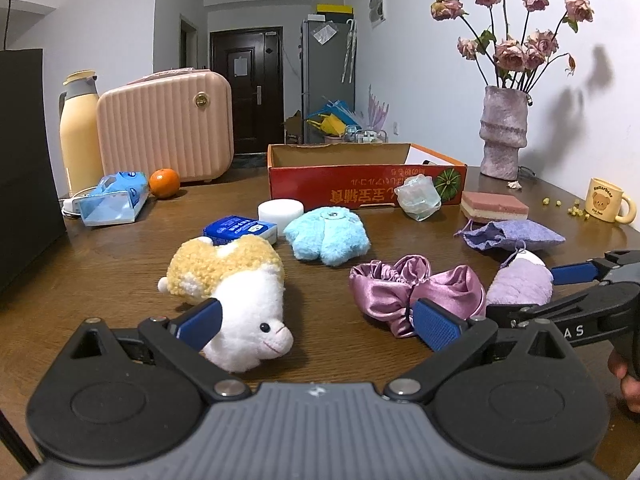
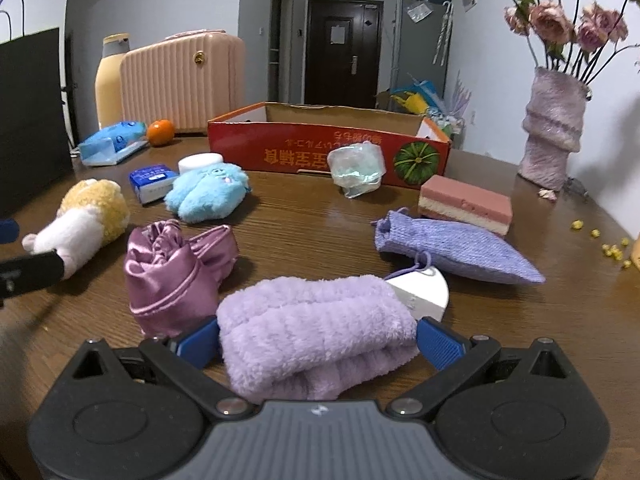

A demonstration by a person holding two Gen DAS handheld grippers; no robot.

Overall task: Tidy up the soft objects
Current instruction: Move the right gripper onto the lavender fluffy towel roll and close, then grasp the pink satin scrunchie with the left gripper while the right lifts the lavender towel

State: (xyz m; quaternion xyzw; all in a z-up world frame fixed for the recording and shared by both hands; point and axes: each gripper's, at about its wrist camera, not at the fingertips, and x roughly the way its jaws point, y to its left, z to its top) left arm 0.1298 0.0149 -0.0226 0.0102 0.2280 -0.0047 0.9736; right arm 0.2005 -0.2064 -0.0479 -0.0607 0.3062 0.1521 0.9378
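Right gripper [image 2: 318, 342] had its jaws spread wide around the fluffy lilac cloth [image 2: 316, 340] near the table's [image 2: 312, 216] front edge, pads beside its flanks. Left gripper [image 1: 318, 322] gaped wide, empty, one finger beside the white-and-tan plush [image 1: 240, 300].

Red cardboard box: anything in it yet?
Cannot tell. The red cardboard box is open-topped, but both views show only its inner walls; the floor is hidden.
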